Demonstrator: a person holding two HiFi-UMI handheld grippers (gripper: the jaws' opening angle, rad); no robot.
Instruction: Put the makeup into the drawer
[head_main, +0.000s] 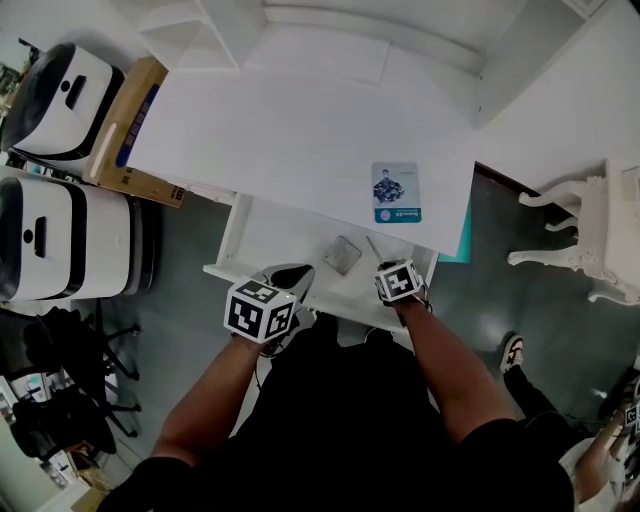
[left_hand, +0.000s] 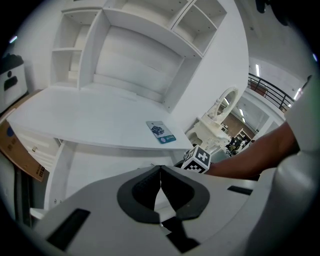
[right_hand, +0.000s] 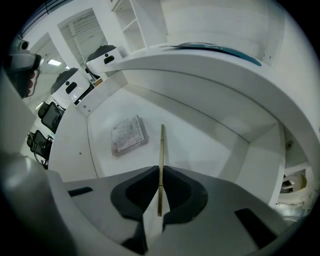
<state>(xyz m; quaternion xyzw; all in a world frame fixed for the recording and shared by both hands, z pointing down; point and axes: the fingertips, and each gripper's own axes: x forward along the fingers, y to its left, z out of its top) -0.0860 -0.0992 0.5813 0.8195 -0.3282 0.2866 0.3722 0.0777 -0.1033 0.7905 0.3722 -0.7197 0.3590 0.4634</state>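
The right gripper (right_hand: 160, 172) pinches between its smooth grey jaws a thin, straight, gold-tan makeup pencil (right_hand: 161, 145), which juts past the tips over the smooth white floor of the open drawer (right_hand: 210, 135), near a flat, square, clear-lidded compact (right_hand: 129, 135) lying there, while the left gripper (left_hand: 160, 172) is closed on nothing.

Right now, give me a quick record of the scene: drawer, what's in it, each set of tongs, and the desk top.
drawer: open, pulled out from under the desk
in drawer: flat case lying on its floor
right tongs: shut on slim pencil, over the drawer, pencil to the right of the flat case
left tongs: shut, empty
desk top: card lying flat
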